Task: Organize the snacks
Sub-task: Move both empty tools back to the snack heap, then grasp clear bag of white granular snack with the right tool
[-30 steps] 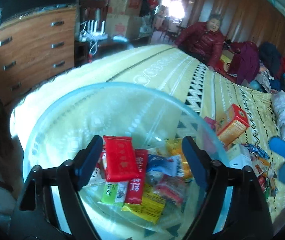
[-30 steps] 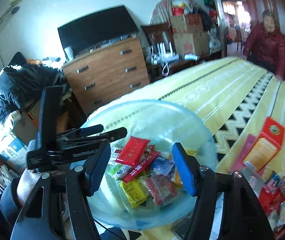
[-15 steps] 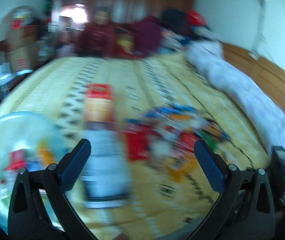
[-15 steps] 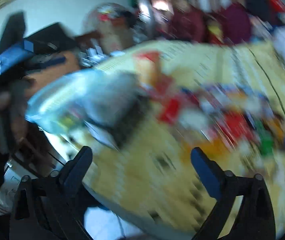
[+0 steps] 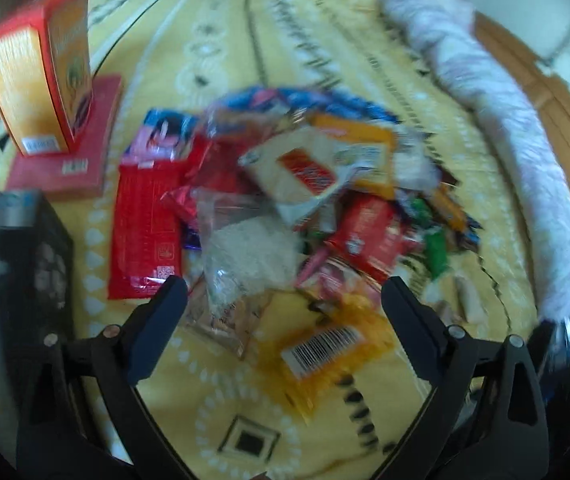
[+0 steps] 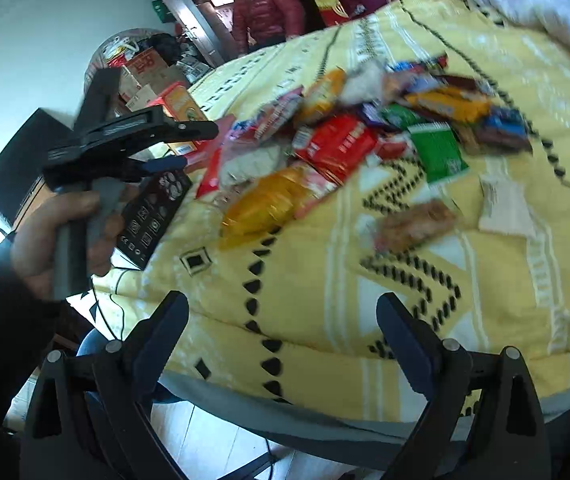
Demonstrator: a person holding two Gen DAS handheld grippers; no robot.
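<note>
Both tongs, left [image 5: 281, 312] and right [image 6: 281, 326], are gaping empty, having swung from the bowl to the snack pile [image 5: 305, 200] ahead for another pick.

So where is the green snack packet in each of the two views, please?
Left wrist view: the green snack packet lies at the right edge of the snack pile, partly covered.
Right wrist view: it lies right of centre, at the pile's near edge.
Shared landmark: the red packet beside it.

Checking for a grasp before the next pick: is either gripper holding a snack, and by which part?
Nothing is held. The left gripper and right gripper both stand open and empty above the snack pile.
</note>
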